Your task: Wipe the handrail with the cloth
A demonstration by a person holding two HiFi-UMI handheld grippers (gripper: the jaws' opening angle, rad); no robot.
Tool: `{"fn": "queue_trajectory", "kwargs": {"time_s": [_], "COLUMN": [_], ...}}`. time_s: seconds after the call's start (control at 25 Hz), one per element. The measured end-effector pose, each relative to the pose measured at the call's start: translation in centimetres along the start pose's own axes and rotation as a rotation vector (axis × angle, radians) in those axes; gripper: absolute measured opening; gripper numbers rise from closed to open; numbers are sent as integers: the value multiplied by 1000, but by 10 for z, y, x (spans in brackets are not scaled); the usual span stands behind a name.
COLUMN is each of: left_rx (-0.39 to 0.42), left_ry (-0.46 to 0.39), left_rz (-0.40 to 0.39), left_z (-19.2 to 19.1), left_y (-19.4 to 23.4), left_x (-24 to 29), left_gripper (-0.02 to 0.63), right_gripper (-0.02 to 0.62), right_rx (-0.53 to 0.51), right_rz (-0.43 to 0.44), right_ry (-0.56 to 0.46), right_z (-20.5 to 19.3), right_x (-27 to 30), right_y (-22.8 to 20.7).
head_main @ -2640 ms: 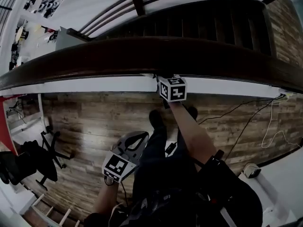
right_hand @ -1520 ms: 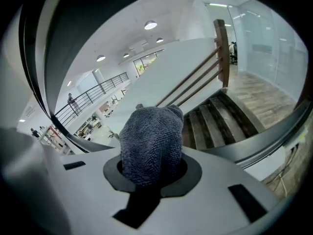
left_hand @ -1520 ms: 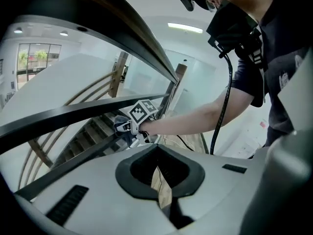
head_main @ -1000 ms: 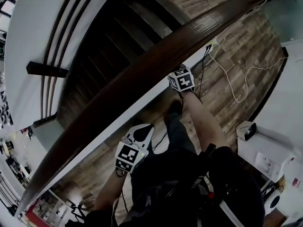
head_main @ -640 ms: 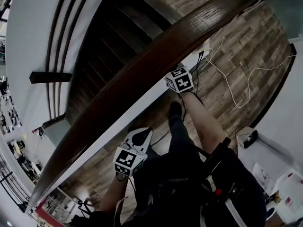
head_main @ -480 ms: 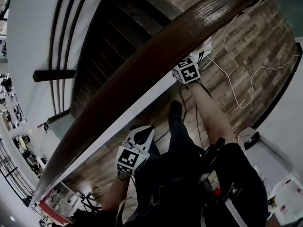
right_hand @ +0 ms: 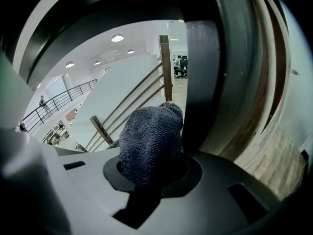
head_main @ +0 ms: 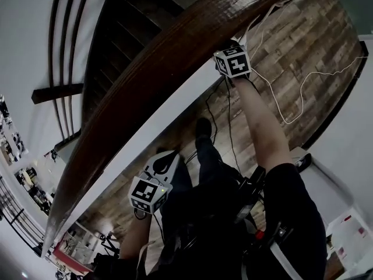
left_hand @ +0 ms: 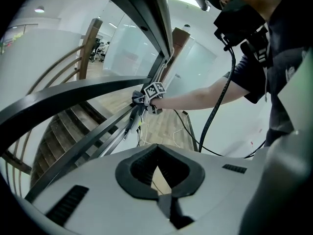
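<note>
Right gripper view shows the right gripper (right_hand: 152, 176), jaws clamped on the cloth (right_hand: 149, 138), which touches the handrail (right_hand: 211, 82) running lengthwise ahead; the left gripper (head_main: 149, 192), jaws closed on nothing, hangs farther off.

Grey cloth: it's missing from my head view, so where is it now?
In the right gripper view, the grey terry cloth sits clamped in the right gripper, close beside the dark wooden handrail on its right.
</note>
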State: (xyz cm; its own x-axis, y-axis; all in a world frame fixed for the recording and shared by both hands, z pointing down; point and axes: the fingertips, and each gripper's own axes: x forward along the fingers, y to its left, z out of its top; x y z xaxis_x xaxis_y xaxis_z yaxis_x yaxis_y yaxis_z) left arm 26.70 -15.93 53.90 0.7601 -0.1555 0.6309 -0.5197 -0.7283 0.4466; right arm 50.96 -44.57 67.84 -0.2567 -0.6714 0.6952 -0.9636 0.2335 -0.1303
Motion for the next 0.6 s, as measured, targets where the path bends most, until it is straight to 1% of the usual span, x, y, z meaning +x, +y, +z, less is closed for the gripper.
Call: {"fn": "queue_trajectory", "kwargs": {"time_s": [0.12, 0.2, 0.28, 0.32, 0.36, 0.48, 0.6], "left_rx": [1, -6, -11, -10, -6, 24, 73], "left_ry": [-7, -23, -41, -48, -55, -83, -135], "left_rz": [16, 33, 50, 57, 62, 82, 124], "left_z": [5, 11, 15, 15, 16, 25, 41], "left_y": [-4, 3, 3, 0, -3, -12, -20], "left_x": [-7, -6, -8, -11, -15, -33, -58], "left_gripper": [6, 6, 6, 6, 6, 6, 6], "right_gripper": [66, 66, 66, 66, 66, 66, 66], "right_rx": [-24, -8, 2, -1, 3, 52, 31], "right_rz": [11, -7, -22, -11, 21, 171, 350], "right_ry": [-7, -10, 15, 28, 27, -7, 41], "right_z": [2, 8, 8, 8, 9, 18, 11], "right_x": [-5, -3, -6, -12, -22, -62, -107], "right_y": [-3, -11, -16, -12, -2, 49, 118]}}
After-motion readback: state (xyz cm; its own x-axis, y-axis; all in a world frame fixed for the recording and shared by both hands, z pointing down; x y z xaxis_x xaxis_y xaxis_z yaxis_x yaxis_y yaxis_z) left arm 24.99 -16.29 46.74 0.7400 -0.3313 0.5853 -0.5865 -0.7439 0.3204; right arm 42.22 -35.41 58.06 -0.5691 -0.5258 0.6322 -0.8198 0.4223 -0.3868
